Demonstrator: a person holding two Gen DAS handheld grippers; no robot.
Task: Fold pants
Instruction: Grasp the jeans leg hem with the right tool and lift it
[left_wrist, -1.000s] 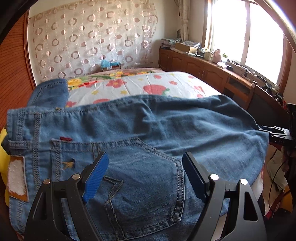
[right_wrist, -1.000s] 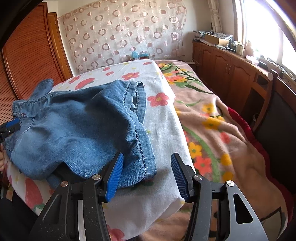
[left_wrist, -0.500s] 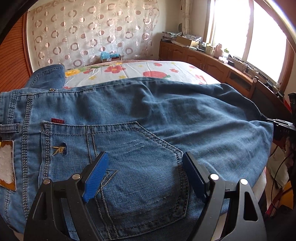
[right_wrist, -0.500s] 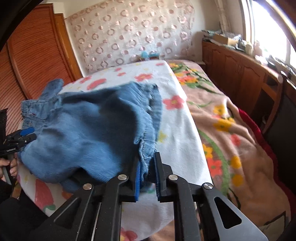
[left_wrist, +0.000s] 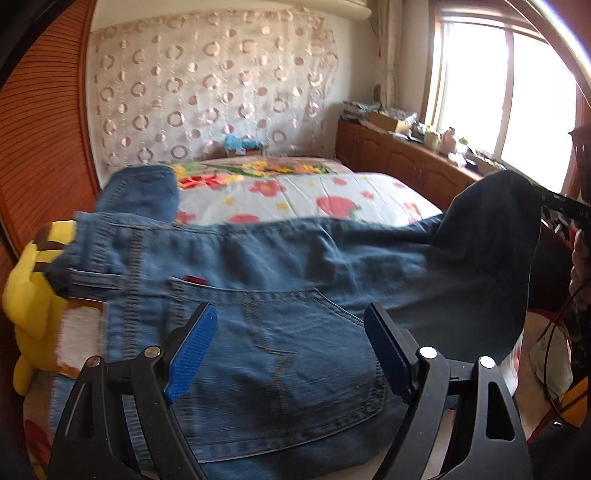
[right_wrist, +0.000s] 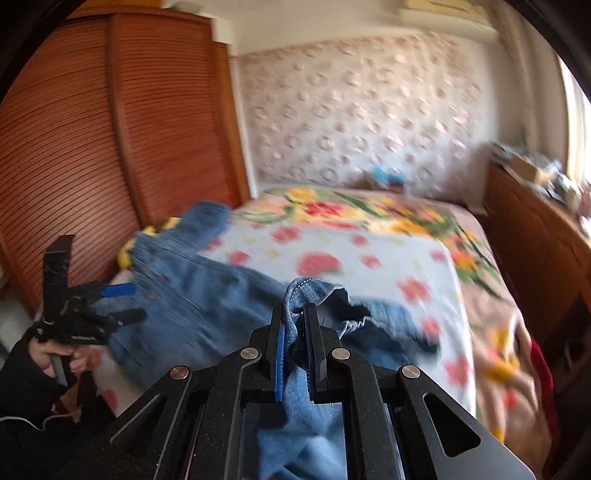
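The jeans lie across the bed's near end, hem end raised in the clamped right gripper. The left gripper, jaws apart, hovers over the back pocket. Carry the hem toward the waistband, keeping edges aligned.

Both wrist views close over jeans, facing bed.

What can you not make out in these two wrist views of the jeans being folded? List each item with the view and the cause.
- Left wrist view: the far leg of the jeans is hidden behind the raised hem.
- Left wrist view: the yellow plush toy is partly covered by the waistband, so its shape is unclear.
- Right wrist view: the bed sheet pattern is smeared by motion blur.
- Right wrist view: the hem below the right gripper is hidden by its frame.
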